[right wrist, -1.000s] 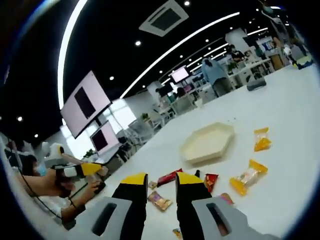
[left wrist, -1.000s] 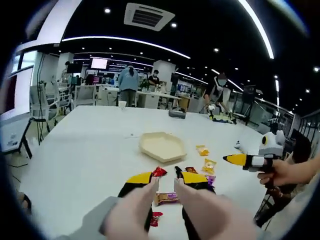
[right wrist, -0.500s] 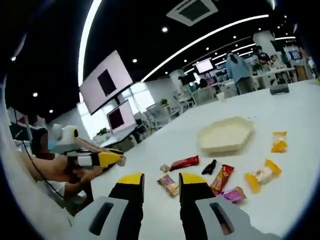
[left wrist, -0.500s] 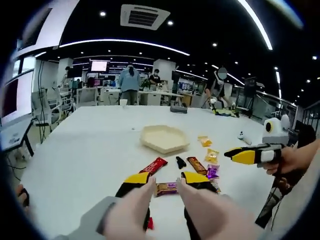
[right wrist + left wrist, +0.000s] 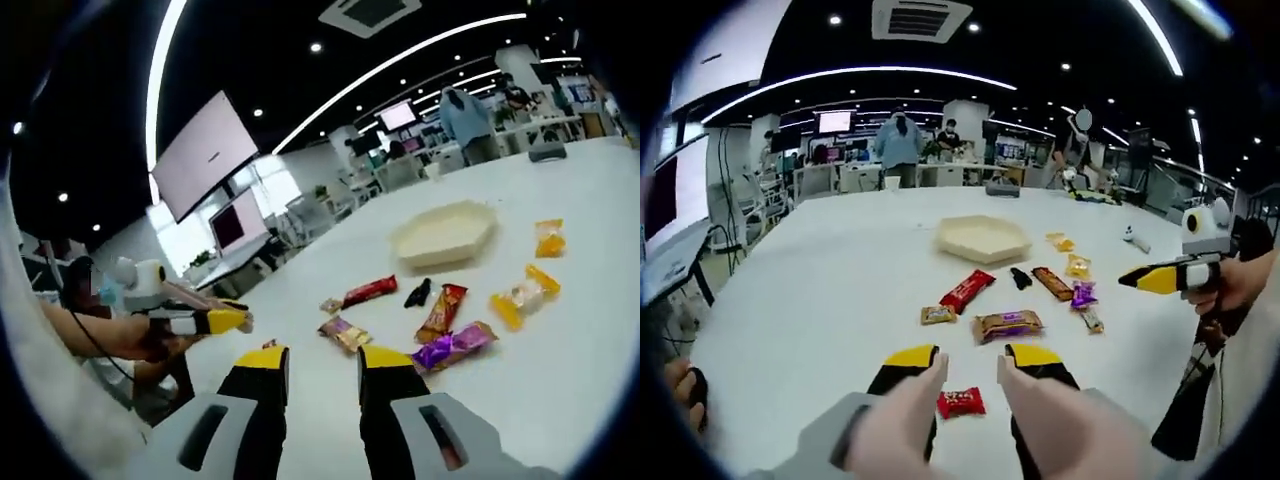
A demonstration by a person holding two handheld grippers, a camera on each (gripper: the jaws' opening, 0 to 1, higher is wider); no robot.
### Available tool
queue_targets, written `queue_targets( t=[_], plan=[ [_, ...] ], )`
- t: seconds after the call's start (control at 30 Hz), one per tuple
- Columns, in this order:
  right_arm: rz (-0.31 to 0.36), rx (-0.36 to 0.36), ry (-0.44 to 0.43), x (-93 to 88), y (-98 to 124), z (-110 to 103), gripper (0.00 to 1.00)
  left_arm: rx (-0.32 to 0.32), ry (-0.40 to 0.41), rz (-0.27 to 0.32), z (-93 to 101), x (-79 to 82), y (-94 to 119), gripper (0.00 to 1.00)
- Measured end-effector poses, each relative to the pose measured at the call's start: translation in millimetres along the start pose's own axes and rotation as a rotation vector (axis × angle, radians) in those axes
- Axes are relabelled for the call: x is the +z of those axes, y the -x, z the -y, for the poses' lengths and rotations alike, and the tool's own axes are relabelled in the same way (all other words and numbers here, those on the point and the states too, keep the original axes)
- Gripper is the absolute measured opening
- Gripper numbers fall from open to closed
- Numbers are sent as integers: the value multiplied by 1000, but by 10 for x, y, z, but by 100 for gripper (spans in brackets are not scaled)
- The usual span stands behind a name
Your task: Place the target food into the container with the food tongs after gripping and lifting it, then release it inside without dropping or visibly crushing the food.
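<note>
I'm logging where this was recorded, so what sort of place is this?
Probably an open-plan office or lab: a big white table strewn with snacks, wall screens and rows of desks behind, under a dark ceiling with strip lights.

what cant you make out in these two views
- Wrapper print on the snacks, e.g. the long red bar: too small, left gripper view.
- Small black item beside the tray: too small to identify, right gripper view.
- Left tongs: bases cut off by the bottom edge.

Black tongs (image 5: 970,362) — yellow tips
</note>
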State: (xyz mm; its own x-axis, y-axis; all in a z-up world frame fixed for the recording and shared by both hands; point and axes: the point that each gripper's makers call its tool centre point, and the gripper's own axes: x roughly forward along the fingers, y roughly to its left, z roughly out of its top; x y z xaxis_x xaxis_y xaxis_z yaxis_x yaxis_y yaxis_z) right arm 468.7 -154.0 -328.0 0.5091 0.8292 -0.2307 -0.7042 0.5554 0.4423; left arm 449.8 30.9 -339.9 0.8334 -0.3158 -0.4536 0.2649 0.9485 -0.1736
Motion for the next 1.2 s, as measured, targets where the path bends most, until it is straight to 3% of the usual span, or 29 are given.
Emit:
queue_targets(
  t=[0.03, 0.1, 0.23, 0.33, 0.43, 0.57, 0.63, 0.8, 1.13, 1.2],
  plan=[
    [-3, -13, 4, -13, -3, 37, 26, -21, 48, -1, 16, 6, -13, 24],
    [1, -34, -18, -12, -8, 100, 26, -44, -43, 7, 33, 59, -24, 24],
    [20, -47, -31, 43, -15, 116, 25, -108, -90, -25, 58, 25, -40, 25],
    [-5, -81, 29, 30, -10, 154, 23, -137, -87, -59, 21, -75, -40, 25],
    [2, -100, 16, 40, 31, 160, 23, -158, -96, -70, -7, -144, -11, 25],
    [48, -100, -4, 123, 111, 52, 21, -203, -196, -131, -88, -258, 25, 25],
    [39, -115, -34, 131, 138, 29, 21, -236, -188, -130, -90, -214, 58, 26],
    [75, -142, -33, 233, 193, 9, 21, -324, -311, -130, -62, -126, 45, 26],
    [136, -243, -43, 235, 389, 25, 21, -519, -560, -237, 121, -249, -147, 25],
    [147, -279, -64, 206, 474, 68, 21, -527, -589, -228, 109, -198, -187, 25]
  ],
)
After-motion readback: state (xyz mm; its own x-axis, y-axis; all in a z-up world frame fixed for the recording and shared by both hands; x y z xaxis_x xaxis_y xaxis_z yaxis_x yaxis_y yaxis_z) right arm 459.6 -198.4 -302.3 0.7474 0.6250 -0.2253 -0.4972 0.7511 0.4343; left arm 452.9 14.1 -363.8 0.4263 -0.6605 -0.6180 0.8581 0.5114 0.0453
